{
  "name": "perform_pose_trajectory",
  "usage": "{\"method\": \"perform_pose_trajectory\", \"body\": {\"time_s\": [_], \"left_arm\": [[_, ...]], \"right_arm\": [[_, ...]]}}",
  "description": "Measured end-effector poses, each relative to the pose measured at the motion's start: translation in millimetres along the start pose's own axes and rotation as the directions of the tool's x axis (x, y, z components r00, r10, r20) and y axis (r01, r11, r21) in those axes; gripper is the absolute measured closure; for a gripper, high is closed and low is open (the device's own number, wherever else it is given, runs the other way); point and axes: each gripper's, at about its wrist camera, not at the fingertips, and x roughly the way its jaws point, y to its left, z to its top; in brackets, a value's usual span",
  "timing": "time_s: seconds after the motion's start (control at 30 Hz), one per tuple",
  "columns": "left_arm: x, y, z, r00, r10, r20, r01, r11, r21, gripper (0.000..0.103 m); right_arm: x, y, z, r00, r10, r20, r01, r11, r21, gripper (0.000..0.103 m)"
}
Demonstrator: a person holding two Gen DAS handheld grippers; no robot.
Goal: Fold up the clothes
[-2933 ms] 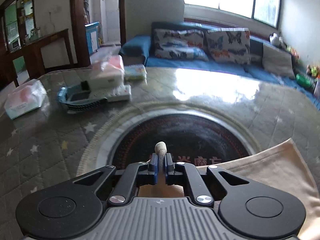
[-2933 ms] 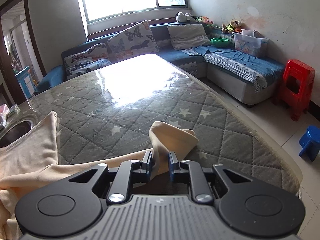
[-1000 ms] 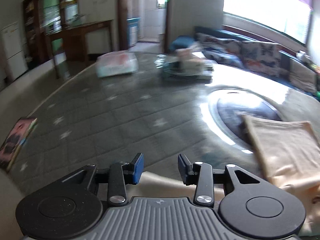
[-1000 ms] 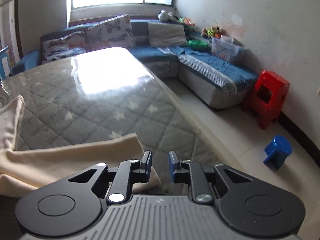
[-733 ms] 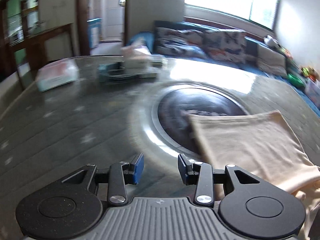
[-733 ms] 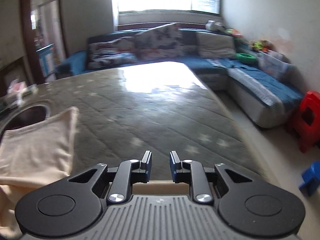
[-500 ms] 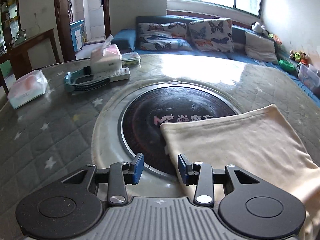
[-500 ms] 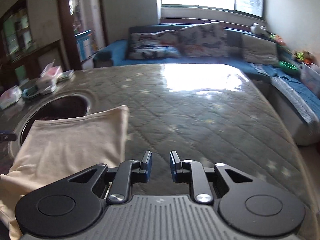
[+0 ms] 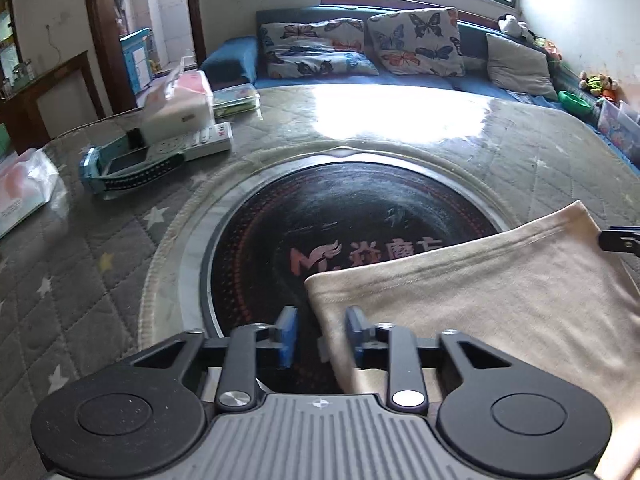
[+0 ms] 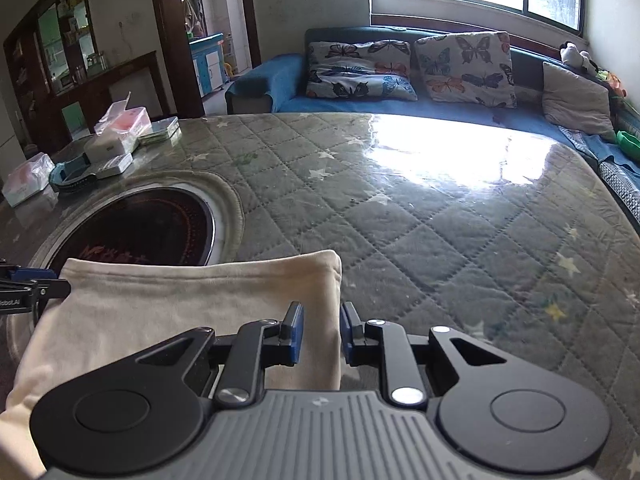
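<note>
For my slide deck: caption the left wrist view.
Left gripper closing over the left edge of a folded beige garment on a quilted table.

surface (image 10: pixel 440 220): grey quilted, star-patterned, glossy, with a dark round inset (image 9: pixel 360 216)
on it: folded beige garment (image 9: pixel 500 300), tissue box (image 9: pixel 180 100), power strip (image 9: pixel 200 144)

Cream garment (image 9: pixel 500 300), star-patterned grey tablecloth (image 10: pixel 440 240)

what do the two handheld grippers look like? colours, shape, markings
Both match: left gripper and right gripper have a grey ribbed housing, black linkage arms with silver pivot screws, round black discs either side and blue finger pads. No cables, hands or sleeves in view.
</note>
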Motion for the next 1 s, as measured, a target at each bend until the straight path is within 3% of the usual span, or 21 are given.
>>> {"method": "perform_pose_trajectory", "body": {"time_s": [0.17, 0.27, 0.33, 0.5, 0.7, 0.83, 1.0], "left_arm": [[5, -8, 9, 1.000, -0.002, 0.026, 0.001, 0.999, 0.035, 0.097], [7, -14, 17, 0.999, -0.012, 0.047, 0.010, 0.999, 0.050, 0.099], [8, -18, 24, 0.998, -0.018, 0.066, 0.014, 0.998, 0.058, 0.099], [14, -31, 51, 0.992, -0.042, 0.122, 0.033, 0.997, 0.073, 0.099], [48, -54, 81, 0.990, -0.044, 0.133, 0.032, 0.995, 0.091, 0.099], [66, -57, 85, 0.995, -0.059, 0.083, 0.053, 0.997, 0.063, 0.096], [36, -57, 68, 0.989, -0.111, 0.099, 0.101, 0.990, 0.102, 0.095]], "right_arm": [[15, -3, 3, 1.000, 0.002, -0.011, -0.002, 1.000, 0.004, 0.084], [16, -6, 5, 1.000, -0.005, 0.004, 0.005, 1.000, 0.012, 0.097], [14, -8, 6, 1.000, -0.023, 0.017, 0.022, 0.999, 0.023, 0.099], [6, -22, 18, 0.995, -0.074, 0.067, 0.071, 0.996, 0.050, 0.100], [13, -40, 30, 0.986, -0.143, 0.089, 0.137, 0.988, 0.072, 0.100], [29, -55, 35, 0.986, -0.158, 0.051, 0.154, 0.985, 0.076, 0.098], [18, -54, 27, 0.986, -0.158, 0.051, 0.156, 0.987, 0.040, 0.093]]}}
